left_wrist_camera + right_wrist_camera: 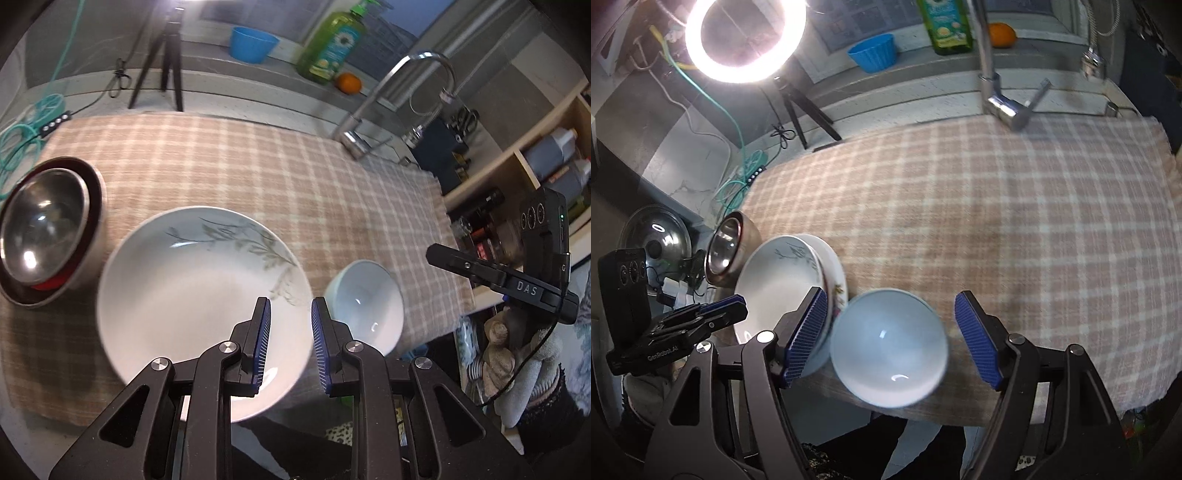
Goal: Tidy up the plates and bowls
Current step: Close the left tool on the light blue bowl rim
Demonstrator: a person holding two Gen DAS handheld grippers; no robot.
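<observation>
A white plate with a grey leaf print lies on the checked cloth; in the right wrist view it rests on a second plate with a floral rim. My left gripper hovers open over the plate's right rim, holding nothing. A small white bowl stands right of the plates. My right gripper is open with its fingers on either side of that bowl, not touching it. A steel bowl sits nested in a dark red bowl at left.
A chrome tap stands at the cloth's far edge. A blue tub, a green soap bottle and an orange sit on the sill. A ring light on a tripod is at back left. Shelves with bottles are at right.
</observation>
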